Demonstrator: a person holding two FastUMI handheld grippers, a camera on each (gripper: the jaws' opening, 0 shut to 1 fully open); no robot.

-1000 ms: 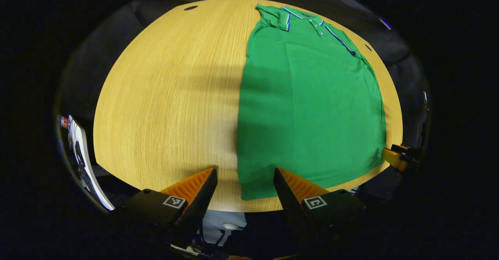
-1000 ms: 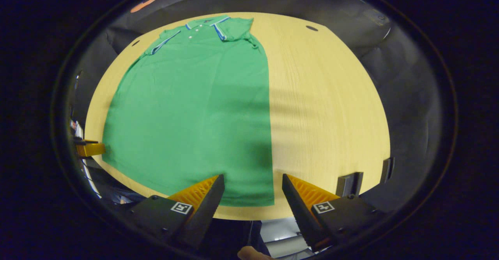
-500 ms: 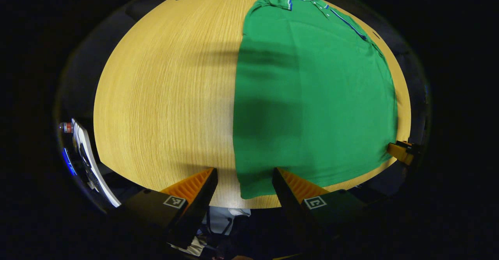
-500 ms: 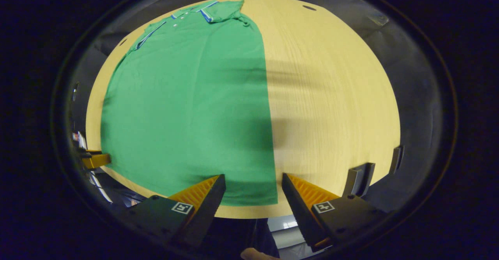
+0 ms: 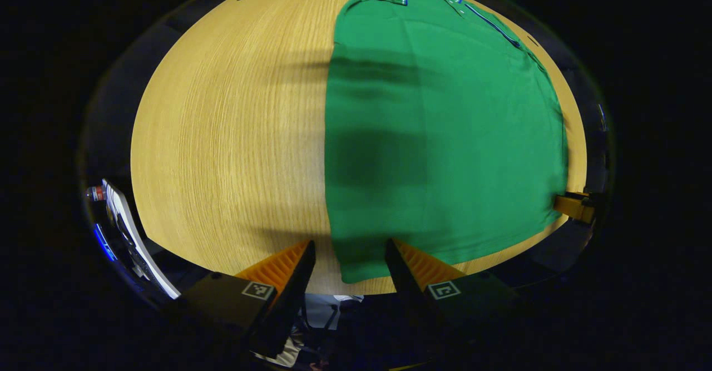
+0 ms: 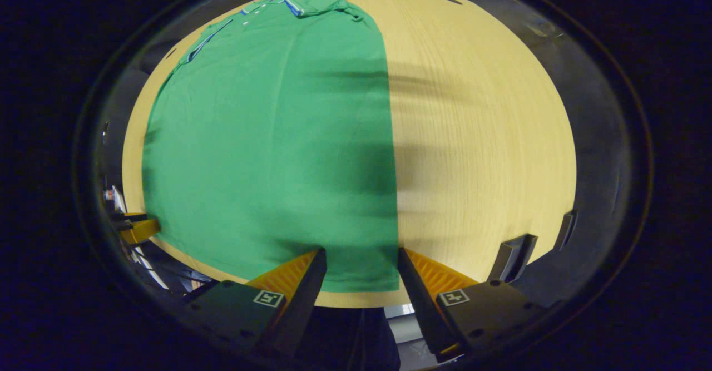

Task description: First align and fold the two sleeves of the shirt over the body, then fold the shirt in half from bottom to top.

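Left gripper view: one green polo shirt (image 5: 445,137) lies flat on one round wooden table (image 5: 222,137), collar at the far edge, sleeves folded in, hem at the near edge. Left gripper (image 5: 349,262), jaws apart, straddles the shirt's near-left hem corner; whether the fingers touch the cloth cannot be told. Each finger carries one square marker tag, two in all; no readable writing. Right gripper view: right gripper (image 6: 361,268), jaws apart, straddles the shirt's (image 6: 267,137) near-right hem corner at the table (image 6: 484,137) edge.
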